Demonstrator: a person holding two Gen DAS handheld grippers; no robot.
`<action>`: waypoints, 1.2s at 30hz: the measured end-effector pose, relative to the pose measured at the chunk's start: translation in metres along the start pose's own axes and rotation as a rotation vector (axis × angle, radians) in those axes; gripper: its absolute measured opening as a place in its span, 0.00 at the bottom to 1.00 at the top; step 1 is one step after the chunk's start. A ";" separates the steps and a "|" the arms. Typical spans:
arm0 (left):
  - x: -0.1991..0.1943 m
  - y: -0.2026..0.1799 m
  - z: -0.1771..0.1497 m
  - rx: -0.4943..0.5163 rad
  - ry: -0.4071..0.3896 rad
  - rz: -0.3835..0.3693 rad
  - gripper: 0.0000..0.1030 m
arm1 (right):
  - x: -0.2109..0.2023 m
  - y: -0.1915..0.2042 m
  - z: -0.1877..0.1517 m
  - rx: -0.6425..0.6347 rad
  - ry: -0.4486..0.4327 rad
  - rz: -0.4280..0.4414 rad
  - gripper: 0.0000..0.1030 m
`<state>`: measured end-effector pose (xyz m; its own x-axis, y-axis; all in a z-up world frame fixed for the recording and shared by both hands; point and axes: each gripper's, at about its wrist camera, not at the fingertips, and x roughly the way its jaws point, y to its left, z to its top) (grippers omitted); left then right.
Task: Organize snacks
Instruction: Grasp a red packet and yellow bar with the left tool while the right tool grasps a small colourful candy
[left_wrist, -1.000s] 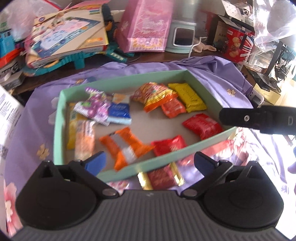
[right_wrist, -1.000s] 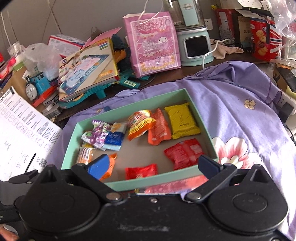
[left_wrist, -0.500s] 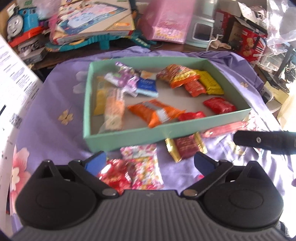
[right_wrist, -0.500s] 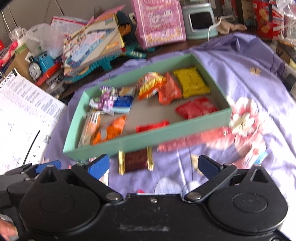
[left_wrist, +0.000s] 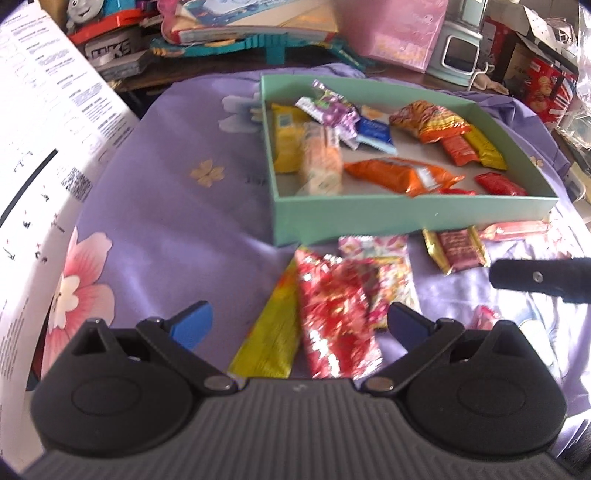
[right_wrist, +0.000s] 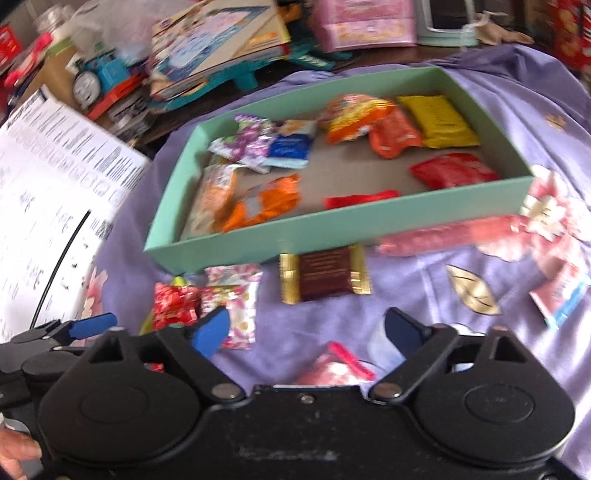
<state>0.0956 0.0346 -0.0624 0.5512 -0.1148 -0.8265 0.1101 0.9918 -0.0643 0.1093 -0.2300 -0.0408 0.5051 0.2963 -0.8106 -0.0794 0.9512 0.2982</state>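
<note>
A green box (left_wrist: 406, 218) (right_wrist: 332, 232) on the purple flowered cloth holds several snack packets. Loose snacks lie in front of it: a red shiny packet (left_wrist: 332, 310) (right_wrist: 175, 308), a yellow packet (left_wrist: 273, 339), a floral packet (left_wrist: 384, 266) (right_wrist: 236, 306), a brown-and-gold bar (left_wrist: 458, 249) (right_wrist: 325, 273) and a long pink packet (right_wrist: 450, 232). My left gripper (left_wrist: 299, 325) is open, low over the red and yellow packets, with its pads apart from them. My right gripper (right_wrist: 306, 330) has its jaws closing over bare cloth, and a pink wrapper (right_wrist: 340, 360) lies just below them.
A white printed carton (left_wrist: 37, 147) (right_wrist: 48, 184) stands close on the left. Toys, books and a pink gift bag (left_wrist: 402, 33) crowd the back edge. A pink-and-blue packet (right_wrist: 561, 299) lies at the right. A hand (right_wrist: 14, 454) shows at the lower left.
Both grippers pulled back from over the box and sank toward the loose snacks in front of it. The right jaws stand narrower than before.
</note>
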 end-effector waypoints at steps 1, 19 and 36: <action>0.000 0.002 -0.002 -0.002 0.000 0.000 0.97 | 0.004 0.007 0.001 -0.017 0.007 0.007 0.76; 0.016 0.002 -0.007 -0.017 0.034 -0.106 0.63 | 0.065 0.062 0.017 -0.055 0.132 0.102 0.40; 0.023 -0.027 0.001 0.040 0.057 -0.111 0.64 | 0.056 0.004 0.004 -0.035 0.117 0.018 0.21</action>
<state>0.1059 0.0052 -0.0790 0.4857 -0.2188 -0.8463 0.2009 0.9702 -0.1356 0.1403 -0.2097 -0.0826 0.3999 0.3196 -0.8590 -0.1182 0.9474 0.2974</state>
